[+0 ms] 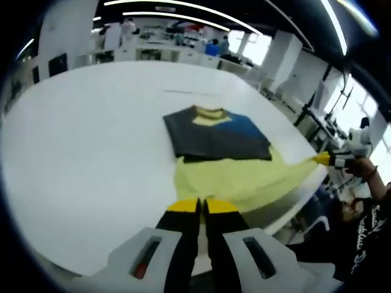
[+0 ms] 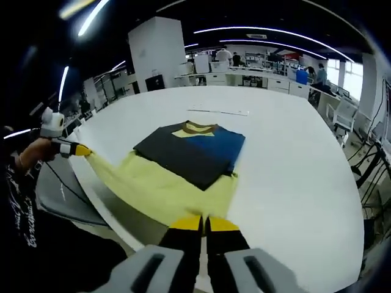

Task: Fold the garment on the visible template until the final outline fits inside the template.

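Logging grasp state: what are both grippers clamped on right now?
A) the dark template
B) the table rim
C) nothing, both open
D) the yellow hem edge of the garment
D: the left gripper and right gripper are each shut on the near yellow edge of the garment, which is stretched out from under the dark template.
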Demonstrator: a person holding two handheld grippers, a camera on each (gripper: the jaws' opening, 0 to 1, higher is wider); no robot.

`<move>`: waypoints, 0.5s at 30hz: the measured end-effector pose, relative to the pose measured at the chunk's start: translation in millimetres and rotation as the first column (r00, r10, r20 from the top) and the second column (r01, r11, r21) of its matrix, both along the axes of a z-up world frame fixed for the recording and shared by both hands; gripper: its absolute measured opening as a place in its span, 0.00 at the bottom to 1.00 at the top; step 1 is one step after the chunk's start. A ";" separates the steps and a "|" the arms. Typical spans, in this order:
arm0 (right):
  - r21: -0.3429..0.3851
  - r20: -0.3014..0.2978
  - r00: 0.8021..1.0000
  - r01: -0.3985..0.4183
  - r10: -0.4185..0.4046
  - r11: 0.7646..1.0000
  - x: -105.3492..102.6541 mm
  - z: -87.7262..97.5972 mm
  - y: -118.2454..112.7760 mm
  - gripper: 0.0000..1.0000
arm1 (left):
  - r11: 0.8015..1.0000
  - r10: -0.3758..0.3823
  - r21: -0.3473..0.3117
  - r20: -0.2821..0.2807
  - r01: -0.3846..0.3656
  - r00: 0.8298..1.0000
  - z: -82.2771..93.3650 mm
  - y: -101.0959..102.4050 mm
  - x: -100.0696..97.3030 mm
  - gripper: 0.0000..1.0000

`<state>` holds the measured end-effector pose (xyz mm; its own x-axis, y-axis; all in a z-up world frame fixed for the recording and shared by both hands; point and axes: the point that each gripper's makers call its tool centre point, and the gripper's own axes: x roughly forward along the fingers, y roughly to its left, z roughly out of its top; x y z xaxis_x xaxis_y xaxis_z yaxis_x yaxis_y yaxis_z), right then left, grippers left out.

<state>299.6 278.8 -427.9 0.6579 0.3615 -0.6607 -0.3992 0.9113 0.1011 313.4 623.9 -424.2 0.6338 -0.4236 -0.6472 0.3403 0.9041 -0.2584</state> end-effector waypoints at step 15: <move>-0.026 0.103 0.995 -0.009 0.012 1.000 52.9 33.5 -0.3 0.00 | 1.000 0.004 -0.006 0.101 -0.003 0.995 35.4 -1.7 49.7 0.00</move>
<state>352.5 278.5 -394.4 0.7194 0.3526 -0.5985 -0.4160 0.9087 0.0353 363.1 622.1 -388.8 0.6975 -0.4247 -0.5771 0.3617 0.9040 -0.2281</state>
